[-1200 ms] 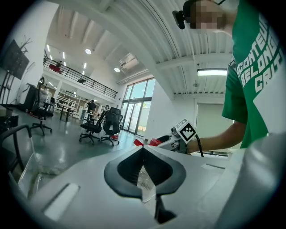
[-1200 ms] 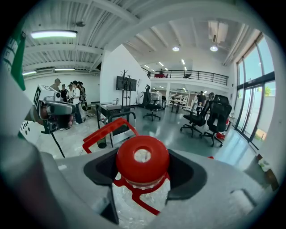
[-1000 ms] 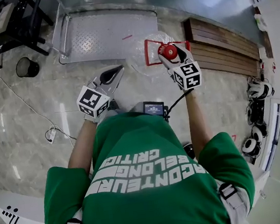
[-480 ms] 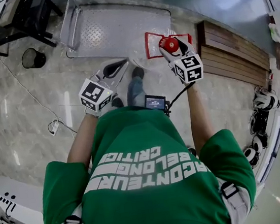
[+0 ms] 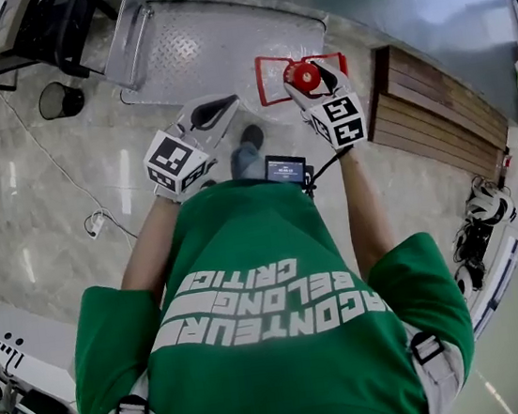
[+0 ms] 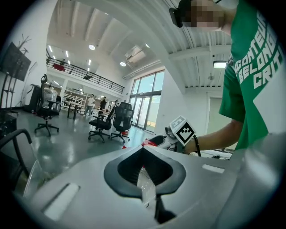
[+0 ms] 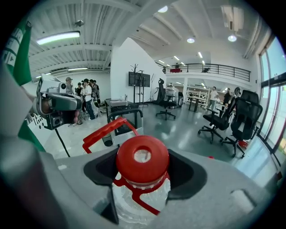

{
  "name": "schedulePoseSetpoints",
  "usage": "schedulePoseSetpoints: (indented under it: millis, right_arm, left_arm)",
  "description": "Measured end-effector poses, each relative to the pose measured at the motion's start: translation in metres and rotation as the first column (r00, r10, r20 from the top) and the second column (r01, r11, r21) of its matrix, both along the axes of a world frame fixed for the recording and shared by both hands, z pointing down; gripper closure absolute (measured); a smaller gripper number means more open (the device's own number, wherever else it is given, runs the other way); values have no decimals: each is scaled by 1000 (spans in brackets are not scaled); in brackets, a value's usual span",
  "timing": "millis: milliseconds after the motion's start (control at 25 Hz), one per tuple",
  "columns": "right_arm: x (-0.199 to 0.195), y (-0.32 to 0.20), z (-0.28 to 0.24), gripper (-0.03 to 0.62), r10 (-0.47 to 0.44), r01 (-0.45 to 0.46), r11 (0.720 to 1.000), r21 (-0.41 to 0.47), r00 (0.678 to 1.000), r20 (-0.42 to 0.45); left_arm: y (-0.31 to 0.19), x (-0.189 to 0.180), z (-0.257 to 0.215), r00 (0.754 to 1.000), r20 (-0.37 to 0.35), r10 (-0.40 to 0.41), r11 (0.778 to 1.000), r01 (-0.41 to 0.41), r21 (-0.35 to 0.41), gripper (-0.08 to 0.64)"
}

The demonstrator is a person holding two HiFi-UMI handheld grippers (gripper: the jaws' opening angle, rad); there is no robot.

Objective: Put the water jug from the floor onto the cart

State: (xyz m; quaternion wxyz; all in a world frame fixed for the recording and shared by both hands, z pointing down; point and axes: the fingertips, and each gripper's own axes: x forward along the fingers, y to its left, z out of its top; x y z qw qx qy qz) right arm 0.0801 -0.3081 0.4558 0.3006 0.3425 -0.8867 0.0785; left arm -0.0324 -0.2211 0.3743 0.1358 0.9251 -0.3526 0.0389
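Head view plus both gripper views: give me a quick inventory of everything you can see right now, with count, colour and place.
water jug: 1, clear with red cap and handle, neck in the right tool
cart: 1, grey metal deck, on the floor beyond both tools
waste bin: 1, black, floor left of the cart
slatted bench: 1, brown wood, floor right of the jug
power strip: 1, white, floor at left, cable attached
office chairs: several, black, background hall
bystanders: several, distant, colours unclear
shirt: 1, green, on the person
left tool: 1, white, jaws together, left of the jug
right tool: 1, white, clamped on the jug's neck
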Motion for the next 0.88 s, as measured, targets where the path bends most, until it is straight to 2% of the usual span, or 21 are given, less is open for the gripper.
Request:
schedulePoseSetpoints:
  millis: [360,640,880]
  right_arm:
    - [14,-52,20,291,-81,80,996,-35,996,-21]
    - [20,-78,29,291,-106,105,994,-39,994,-18]
    - [18,-93,36,291,-112,111,993,-45,993,-25]
  left_arm:
    - [-55,20,7,997,29,-68,998,68,-16,545]
    - [-73,34,12,995,43,-95,995,96,-16,545]
    - [-79,45,17,995,27,-96,995,97,-26,545]
